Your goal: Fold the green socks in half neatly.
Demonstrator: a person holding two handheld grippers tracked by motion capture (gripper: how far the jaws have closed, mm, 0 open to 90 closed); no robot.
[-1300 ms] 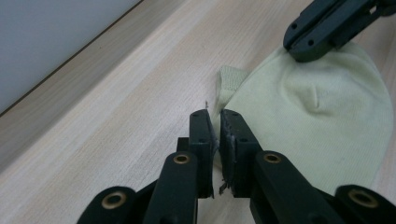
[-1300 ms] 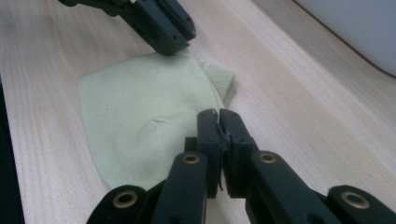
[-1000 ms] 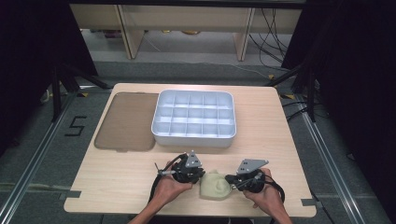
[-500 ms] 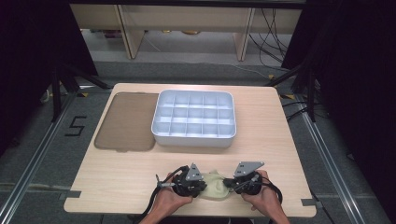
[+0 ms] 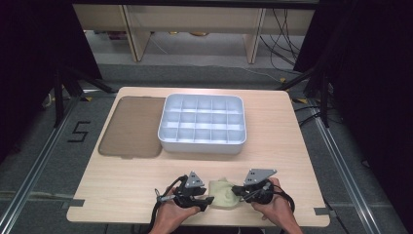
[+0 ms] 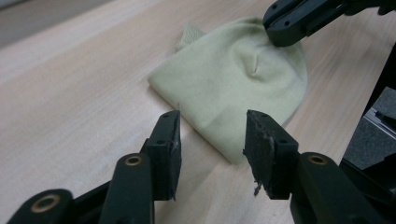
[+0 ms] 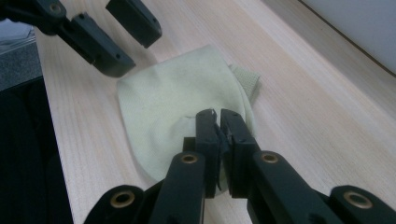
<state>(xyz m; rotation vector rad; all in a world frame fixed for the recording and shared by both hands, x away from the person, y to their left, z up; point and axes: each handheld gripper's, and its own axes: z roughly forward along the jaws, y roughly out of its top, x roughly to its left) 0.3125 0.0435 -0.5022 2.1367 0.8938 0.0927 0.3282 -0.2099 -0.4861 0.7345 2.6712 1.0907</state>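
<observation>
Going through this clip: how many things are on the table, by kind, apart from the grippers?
Pale yellow-green cloth: 1
White compartment tray: 1
Flat brown lid: 1
Total: 3

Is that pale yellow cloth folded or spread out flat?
Folded: the cloth lies doubled into a small rounded pad, one layer's corner poking from beneath.

On the tabletop (image 5: 287,141), the compartment tray (image 5: 202,124) sits toward the far middle with the flat mat (image 5: 132,126) just beside it on the left, while the folded cloth (image 5: 223,192) lies at the near edge between the left gripper (image 5: 203,201) and the right gripper (image 5: 237,190).
</observation>
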